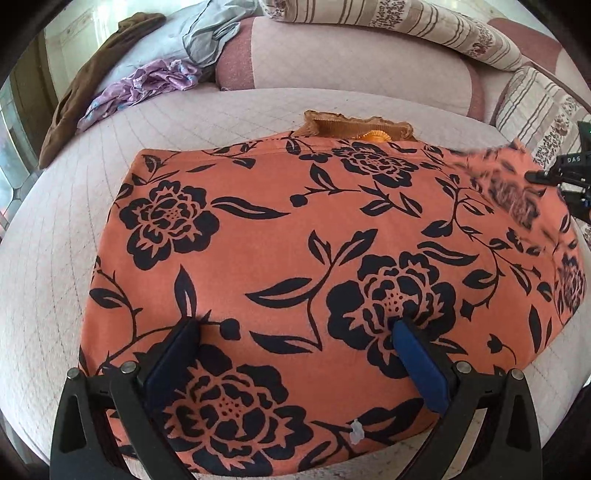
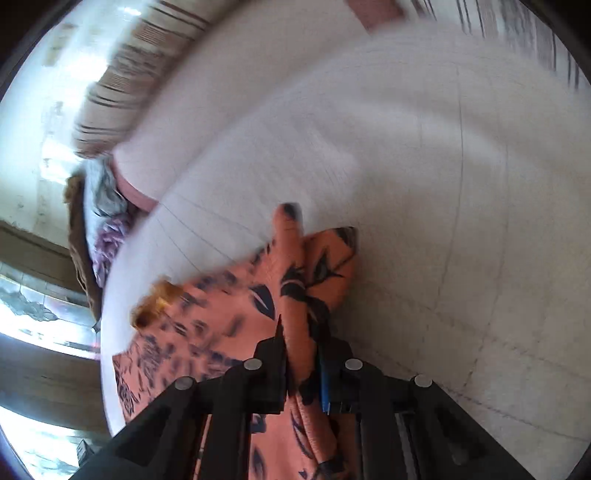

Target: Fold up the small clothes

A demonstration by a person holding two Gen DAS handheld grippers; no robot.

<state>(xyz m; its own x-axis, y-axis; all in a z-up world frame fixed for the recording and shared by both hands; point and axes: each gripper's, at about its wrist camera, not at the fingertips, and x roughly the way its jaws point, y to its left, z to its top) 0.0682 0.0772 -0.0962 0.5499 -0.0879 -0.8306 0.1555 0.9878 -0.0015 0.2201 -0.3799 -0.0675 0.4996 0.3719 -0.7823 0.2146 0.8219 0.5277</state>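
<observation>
- Bed surface (image 1: 280, 107): pale quilted cover filling both views; its lower edge is cut off by the lens rim, and in the right wrist view it is smeared by motion blur.
- Orange floral garment (image 1: 280, 236): spread flat on the bed, black flower print facing up; its right corner is lifted and blurred, so the fold line there is hard to make out.
- Striped pillows (image 1: 436, 29): stacked along the far side of the bed, partly cropped at the top and right.
- Brown cloth (image 1: 85, 77), grey cloth (image 1: 210, 33) and purple cloth (image 1: 147, 83): crumpled at the far left; their shapes cannot be told.
- Brown-orange item (image 1: 354, 127): only a ruffled edge shows from under the garment's far hem.
- Left gripper (image 1: 297, 326): jaws spread wide, both blue pads resting on the garment's near part, nothing pinched.
- Right gripper (image 2: 301, 363): jaws pressed together on a bunched fold of the garment, which rises between the fingers; in the left wrist view only its dark tip shows at the right edge.
</observation>
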